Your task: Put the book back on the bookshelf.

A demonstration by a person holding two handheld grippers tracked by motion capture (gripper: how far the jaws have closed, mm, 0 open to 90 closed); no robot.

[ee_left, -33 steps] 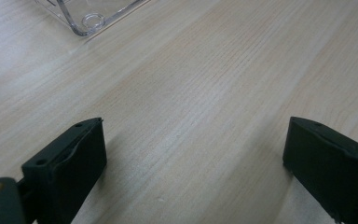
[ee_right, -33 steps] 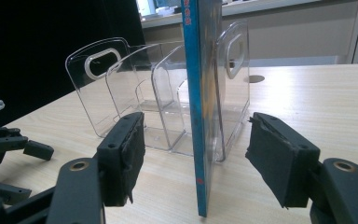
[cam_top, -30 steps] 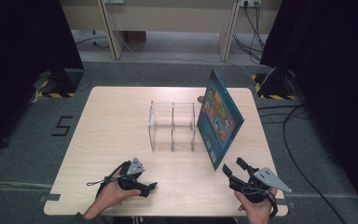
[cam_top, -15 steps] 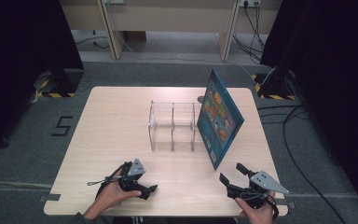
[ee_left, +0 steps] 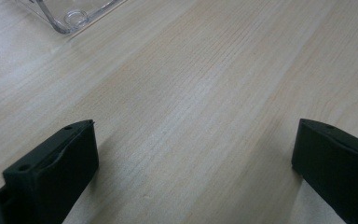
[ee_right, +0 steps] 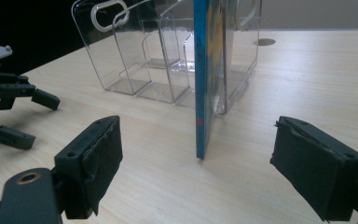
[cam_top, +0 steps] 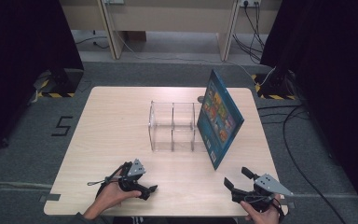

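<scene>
A clear plastic rack (cam_top: 173,126) with three compartments stands mid-table. A blue picture book (cam_top: 220,119) stands on edge and leans against the rack's right end. My left gripper (cam_top: 148,190) rests near the front edge at the left, open, with bare wood between its jaws (ee_left: 196,126). My right gripper (cam_top: 237,177) is at the front right, open and empty, just short of the book's lower corner. In the right gripper view the book's edge (ee_right: 205,70) and the rack (ee_right: 140,60) stand straight ahead between my open right gripper (ee_right: 198,123), and the left gripper (ee_right: 32,119) lies at the far left.
The light wooden table (cam_top: 121,121) has a small round cable hole (cam_top: 200,99) behind the rack. A corner of the rack (ee_left: 70,18) lies ahead of the left gripper. Cables (cam_top: 289,126) run over the grey floor at the right.
My right gripper has drawn back a little toward the table's front edge, still open. The left gripper, book and rack have stayed put.
</scene>
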